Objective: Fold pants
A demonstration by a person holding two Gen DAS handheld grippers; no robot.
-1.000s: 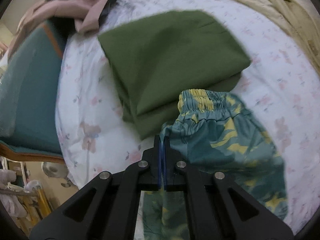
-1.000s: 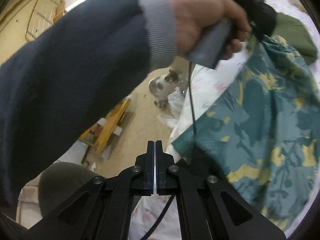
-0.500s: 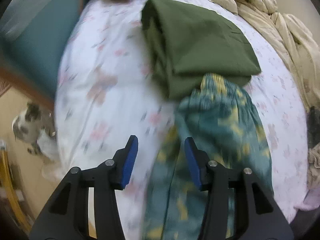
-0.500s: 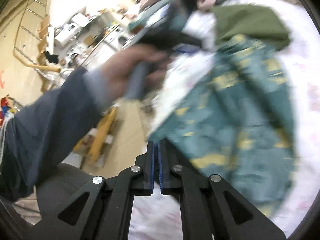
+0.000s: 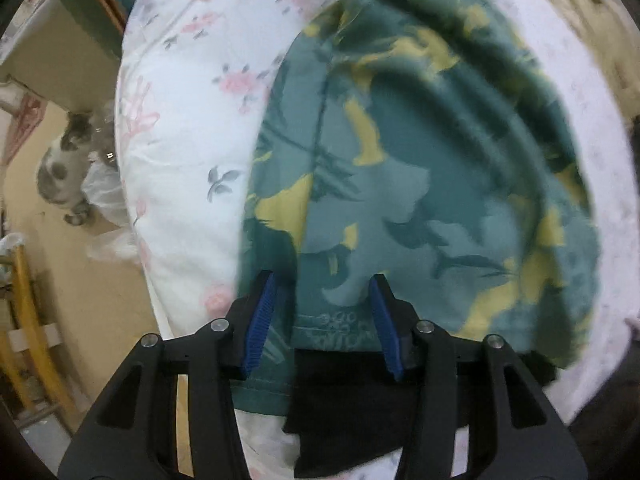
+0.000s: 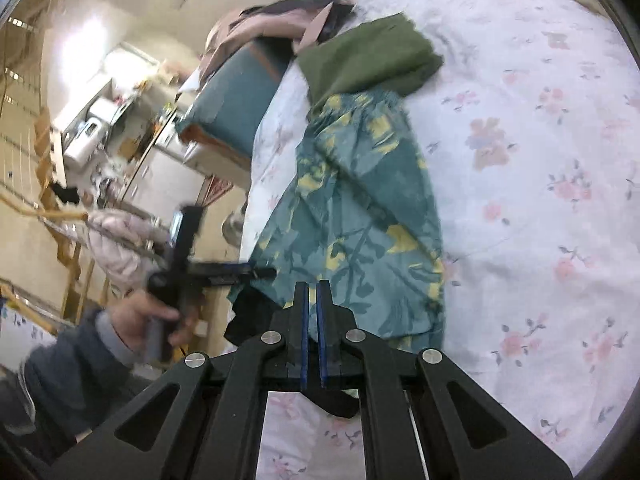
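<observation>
The teal pants with yellow leaf print (image 5: 420, 168) lie lengthwise on the floral bedsheet (image 5: 180, 128), waistband far, leg hem near. My left gripper (image 5: 324, 312) is open, its blue pads either side of the hem, over the left hem corner. In the right wrist view the pants (image 6: 360, 208) run from the green garment down to my right gripper (image 6: 312, 304), whose jaws stand a narrow slit apart at the hem with nothing seen between them. The left gripper (image 6: 260, 272) also shows there, at the hem's left corner.
A folded olive-green garment (image 6: 372, 60) lies on the bed beyond the waistband. A black cloth (image 5: 352, 396) lies under the hem. A teal headboard (image 6: 236, 96) and pink clothes (image 6: 260, 28) stand at the far left. A cat (image 5: 64, 168) sits on the floor beside the bed.
The left gripper let go at the waistband, opened, and came down to the hem. The right gripper swung over the bed and its jaws parted slightly. The pants now lie stretched out.
</observation>
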